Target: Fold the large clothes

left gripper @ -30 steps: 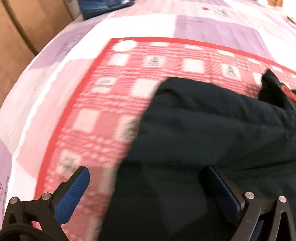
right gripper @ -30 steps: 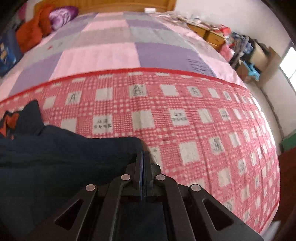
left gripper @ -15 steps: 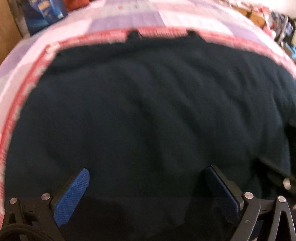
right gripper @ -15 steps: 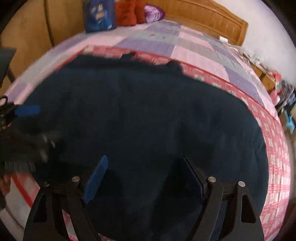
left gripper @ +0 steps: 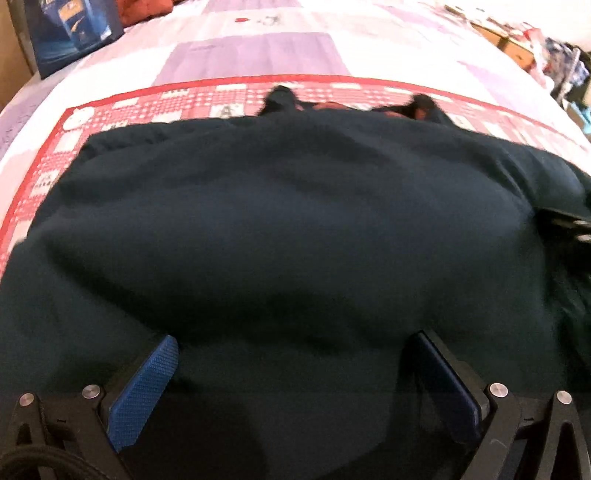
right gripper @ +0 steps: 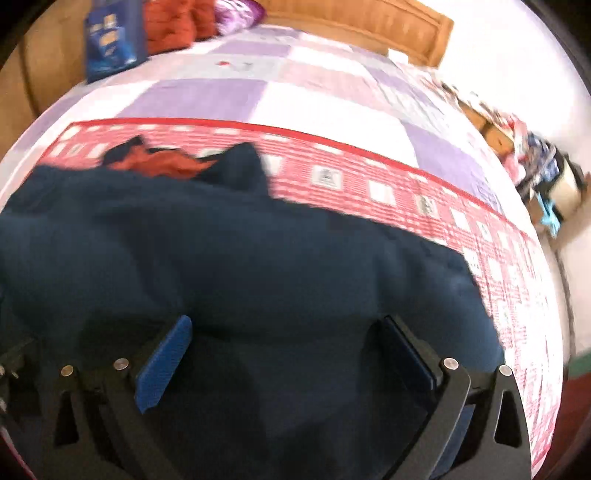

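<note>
A large dark navy garment point(left gripper: 295, 221) lies spread on a red checked cloth point(left gripper: 221, 99) on the bed. Its collar end, with an orange lining point(right gripper: 159, 162), points away from me. My left gripper point(left gripper: 295, 338) hovers open over the near part of the garment, its blue pads point(left gripper: 144, 387) wide apart with nothing pinched. My right gripper point(right gripper: 284, 321) hangs over the same garment point(right gripper: 240, 258) with its jaws opening wide; only flat fabric lies beneath them, none gripped.
The red checked cloth point(right gripper: 406, 192) lies on a purple, pink and white quilt point(right gripper: 207, 96). A blue box point(right gripper: 110, 37) and red-orange cushions point(right gripper: 173, 22) sit by the wooden headboard point(right gripper: 369, 22). Cluttered furniture point(right gripper: 535, 166) stands beyond the bed's right side.
The right gripper was shut on the garment's right edge and has let go and opened wide. Both views have swung from the garment's side edges to over its middle.
</note>
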{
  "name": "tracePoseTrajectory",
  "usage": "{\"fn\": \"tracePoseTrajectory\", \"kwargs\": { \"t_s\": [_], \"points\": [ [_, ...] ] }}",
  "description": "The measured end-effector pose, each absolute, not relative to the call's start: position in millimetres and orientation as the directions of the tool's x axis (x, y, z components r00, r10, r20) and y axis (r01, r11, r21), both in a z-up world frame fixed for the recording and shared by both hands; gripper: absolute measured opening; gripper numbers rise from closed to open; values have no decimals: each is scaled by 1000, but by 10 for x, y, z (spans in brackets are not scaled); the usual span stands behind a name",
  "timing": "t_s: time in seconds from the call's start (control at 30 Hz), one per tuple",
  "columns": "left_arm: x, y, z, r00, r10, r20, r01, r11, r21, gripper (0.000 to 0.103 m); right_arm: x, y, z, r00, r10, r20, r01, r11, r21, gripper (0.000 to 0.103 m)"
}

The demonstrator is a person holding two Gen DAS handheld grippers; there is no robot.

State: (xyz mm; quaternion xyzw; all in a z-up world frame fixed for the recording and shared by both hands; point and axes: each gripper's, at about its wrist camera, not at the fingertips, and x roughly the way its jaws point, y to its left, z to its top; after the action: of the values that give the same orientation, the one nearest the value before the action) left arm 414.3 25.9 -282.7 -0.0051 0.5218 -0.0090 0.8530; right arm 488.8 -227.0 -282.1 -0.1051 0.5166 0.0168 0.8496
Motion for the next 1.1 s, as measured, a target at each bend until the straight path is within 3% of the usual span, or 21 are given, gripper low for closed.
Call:
{"fn": "tracePoseTrajectory", "kwargs": {
  "t_s": [0.27, 0.33, 0.43, 0.57, 0.67, 0.83, 0.93, 1.0, 1.1],
  "points": [
    [4305, 923, -2820, 426, 151, -892, -103, 988, 118, 103, 4887, -3695, -2732, 410, -249, -878, 174, 966, -192, 102],
    [4213, 1177, -2755, 405, 197, -893, -188, 974, 130, 103, 4631, -3812, -2529, 471, -250, -846, 209, 963, -169, 100],
    [3879, 1194, -2591, 460, 160, -873, -180, 980, 84, 102, 4027, -3487, -2287, 585, -116, -802, 57, 993, -102, 99],
    [3208, 819, -2612, 478, 119, -870, -64, 993, 101, 102, 3189, -2726, -2345, 596, 37, -802, -186, 978, -93, 99],
    [2895, 730, -2888, 417, 161, -894, -20, 986, 168, 102, 2824, -2524, -2624, 552, -9, -834, -263, 947, -184, 99],
    [2755, 1152, -3018, 405, 150, -902, -102, 988, 118, 103, 2970, -3643, -2777, 495, -126, -860, 28, 991, -130, 99],
    [2796, 1179, -2985, 400, 215, -891, -100, 976, 191, 103, 3004, -4138, -2724, 460, -205, -864, 150, 977, -152, 99],
    [2773, 1248, -2939, 383, 251, -889, -160, 966, 204, 102, 2939, -4260, -2608, 445, -259, -857, 222, 959, -175, 99],
    [2620, 1236, -2821, 402, 205, -892, -200, 971, 133, 102, 2691, -4102, -2424, 488, -209, -847, 208, 971, -120, 94]
  ]
}}
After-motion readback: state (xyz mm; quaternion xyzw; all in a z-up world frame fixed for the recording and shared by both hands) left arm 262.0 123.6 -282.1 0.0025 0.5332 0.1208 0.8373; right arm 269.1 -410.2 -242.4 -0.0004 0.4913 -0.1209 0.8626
